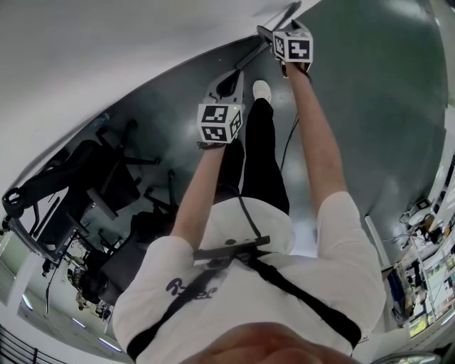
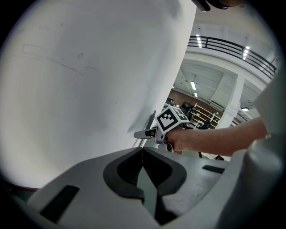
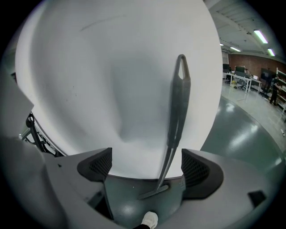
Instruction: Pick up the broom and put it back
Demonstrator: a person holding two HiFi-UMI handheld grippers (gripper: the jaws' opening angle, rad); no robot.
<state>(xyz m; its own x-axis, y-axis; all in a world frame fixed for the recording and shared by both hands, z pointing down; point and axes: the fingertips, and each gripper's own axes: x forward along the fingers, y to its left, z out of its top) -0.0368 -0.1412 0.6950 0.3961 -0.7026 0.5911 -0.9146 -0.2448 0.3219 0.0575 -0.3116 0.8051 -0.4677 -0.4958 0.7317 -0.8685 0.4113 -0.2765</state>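
The broom (image 3: 178, 107) leans upright against the white curved wall (image 3: 111, 67); it has a dark slim handle with a loop at the top and its head rests on the floor. My right gripper (image 3: 146, 165) is open wide, with the handle passing between its pads (image 3: 96, 163) untouched. In the head view the right gripper (image 1: 266, 34) is by the broom's handle (image 1: 284, 13) at the wall. My left gripper (image 1: 229, 82) is lower and to the left, shut with nothing in it. The left gripper (image 2: 142, 152) looks toward the right gripper's fingers (image 2: 145, 133).
A person's white shoe (image 1: 261, 90) stands on the glossy dark-green floor (image 1: 355, 106) close to the broom's head. Black office chairs (image 1: 92, 178) crowd the left. Desks with clutter (image 1: 426, 256) line the right edge.
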